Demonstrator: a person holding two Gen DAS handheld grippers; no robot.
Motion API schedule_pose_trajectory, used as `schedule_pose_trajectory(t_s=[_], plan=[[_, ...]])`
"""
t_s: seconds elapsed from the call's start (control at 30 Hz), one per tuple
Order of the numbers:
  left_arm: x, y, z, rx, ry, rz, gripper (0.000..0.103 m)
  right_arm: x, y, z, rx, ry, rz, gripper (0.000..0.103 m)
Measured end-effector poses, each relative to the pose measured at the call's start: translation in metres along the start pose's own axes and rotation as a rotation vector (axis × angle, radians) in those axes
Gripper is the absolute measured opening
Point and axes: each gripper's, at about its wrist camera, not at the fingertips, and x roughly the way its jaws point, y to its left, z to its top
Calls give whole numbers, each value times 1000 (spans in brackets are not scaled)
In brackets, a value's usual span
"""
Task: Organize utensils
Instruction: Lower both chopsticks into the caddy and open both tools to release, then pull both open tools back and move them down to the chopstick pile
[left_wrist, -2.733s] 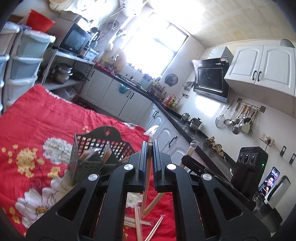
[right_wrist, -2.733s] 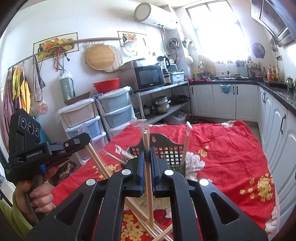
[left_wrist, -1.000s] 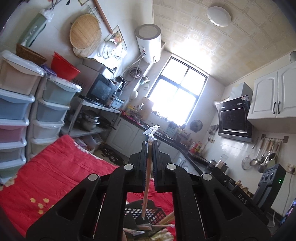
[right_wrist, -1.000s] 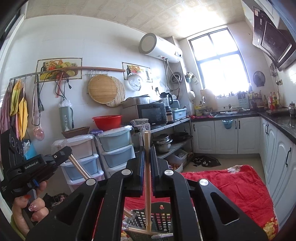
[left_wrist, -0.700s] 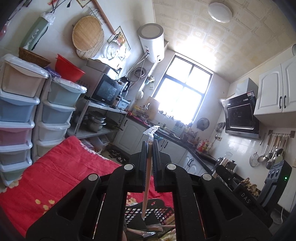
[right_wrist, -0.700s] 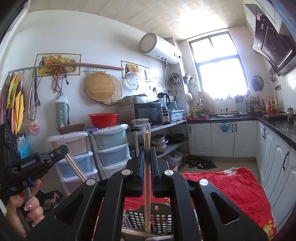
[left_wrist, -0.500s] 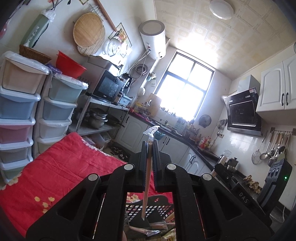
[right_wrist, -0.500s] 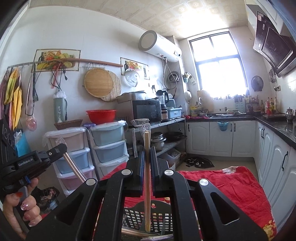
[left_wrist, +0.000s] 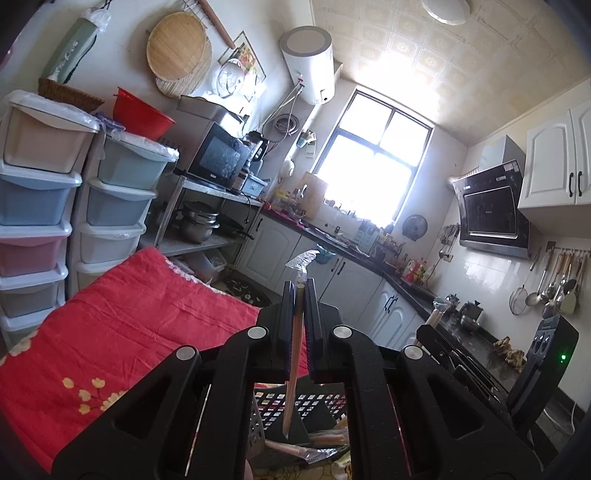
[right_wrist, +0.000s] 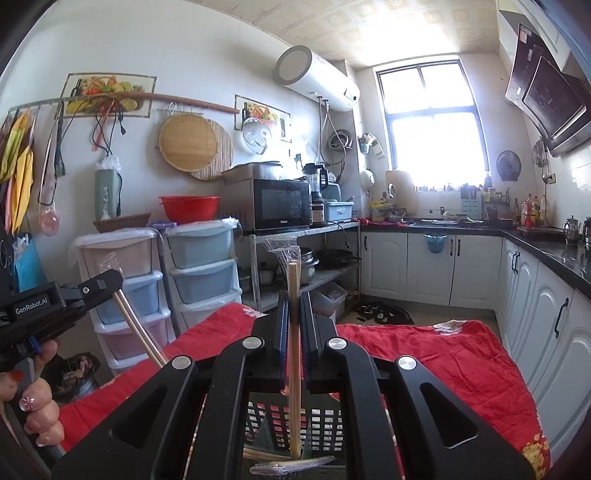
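My left gripper (left_wrist: 297, 291) is shut on a wrapped wooden chopstick (left_wrist: 293, 363) that hangs point down over the dark grid basket (left_wrist: 295, 404), its tip just above the wrapped chopsticks (left_wrist: 295, 448) lying inside. My right gripper (right_wrist: 294, 302) is shut on another wrapped chopstick (right_wrist: 294, 369), held upright with its lower end inside the same basket (right_wrist: 273, 417). The left gripper also shows at the left of the right wrist view (right_wrist: 55, 306), and the right gripper shows at the right of the left wrist view (left_wrist: 476, 369).
The basket stands on a table under a red flowered cloth (left_wrist: 122, 336). Stacked plastic drawers (right_wrist: 199, 258) and a shelf with a microwave (right_wrist: 277, 203) stand behind it. White cabinets and a dark counter (right_wrist: 546, 251) run along the right.
Both grippers lifted from the chopsticks on the cloth, each holding one, and came over the basket. In the last second both chopsticks have sunk a little toward it.
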Motion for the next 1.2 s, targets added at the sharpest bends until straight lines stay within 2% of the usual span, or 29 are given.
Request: schedule_pose_trajectory(t_s=[0.43, 0.53, 0.7, 0.77, 0.83, 1.2], plan=[[12, 10, -20, -29, 63, 3, 3, 0, -3, -13, 14, 50, -12, 7], [12, 11, -22, -31, 71, -1, 3, -3, -6, -15, 30, 54, -17, 14], [12, 11, -24, -31, 93, 1, 4, -8, -10, -16, 50, 62, -16, 17], [9, 11, -25, -31, 98, -2, 15, -11, -11, -17, 55, 66, -17, 19], [6, 11, -26, -24, 99, 0, 23, -13, -12, -18, 57, 75, -19, 23], [-10, 18, -26, -48, 120, 14, 56, -26, -23, -25, 106, 159, -30, 31]])
